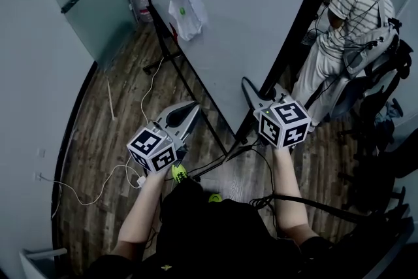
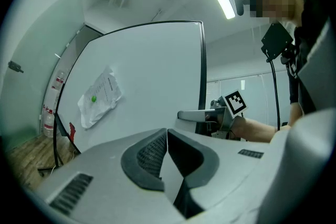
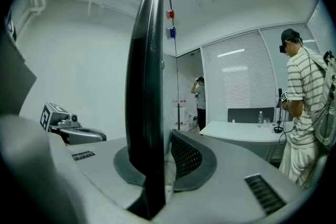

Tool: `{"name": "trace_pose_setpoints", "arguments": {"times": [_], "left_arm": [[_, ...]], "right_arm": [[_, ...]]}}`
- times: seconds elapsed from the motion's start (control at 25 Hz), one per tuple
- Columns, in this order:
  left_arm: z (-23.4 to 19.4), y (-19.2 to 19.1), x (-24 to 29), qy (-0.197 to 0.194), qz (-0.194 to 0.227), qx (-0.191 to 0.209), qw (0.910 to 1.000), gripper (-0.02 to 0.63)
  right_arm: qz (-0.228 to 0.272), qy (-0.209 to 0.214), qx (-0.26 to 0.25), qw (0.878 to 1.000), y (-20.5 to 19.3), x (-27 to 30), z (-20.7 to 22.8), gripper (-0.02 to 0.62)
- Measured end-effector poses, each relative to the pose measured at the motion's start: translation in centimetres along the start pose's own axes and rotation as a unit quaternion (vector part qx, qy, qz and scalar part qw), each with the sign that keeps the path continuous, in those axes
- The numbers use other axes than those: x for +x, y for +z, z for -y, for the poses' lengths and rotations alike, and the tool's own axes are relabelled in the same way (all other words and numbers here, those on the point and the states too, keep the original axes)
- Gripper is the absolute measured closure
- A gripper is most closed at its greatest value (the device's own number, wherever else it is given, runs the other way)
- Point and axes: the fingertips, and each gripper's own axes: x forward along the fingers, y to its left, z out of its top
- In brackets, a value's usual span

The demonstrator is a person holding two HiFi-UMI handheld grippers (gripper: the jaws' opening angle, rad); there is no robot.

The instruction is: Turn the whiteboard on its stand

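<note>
Right gripper view — right tongs (image 3: 157,157) clamp whiteboard (image 3: 144,86) edge — left tongs (image 2: 167,138) closed, empty.

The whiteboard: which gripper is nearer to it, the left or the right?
Right. The right gripper is closed on the black edge of the whiteboard. The left gripper, shut and empty, is apart from it, pointing at its white face.
</note>
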Motion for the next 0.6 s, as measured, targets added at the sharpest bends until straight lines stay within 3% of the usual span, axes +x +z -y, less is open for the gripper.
{"name": "trace_pose_setpoints", "arguments": {"times": [0.6], "left_arm": [[-2.3, 0.3, -0.2, 0.014, -0.002, 0.000, 0.9999, 0.595]], "right_arm": [[-0.010, 0.022, -0.004, 1.000, 0.6, 7.6, 0.8, 0.535]]}}
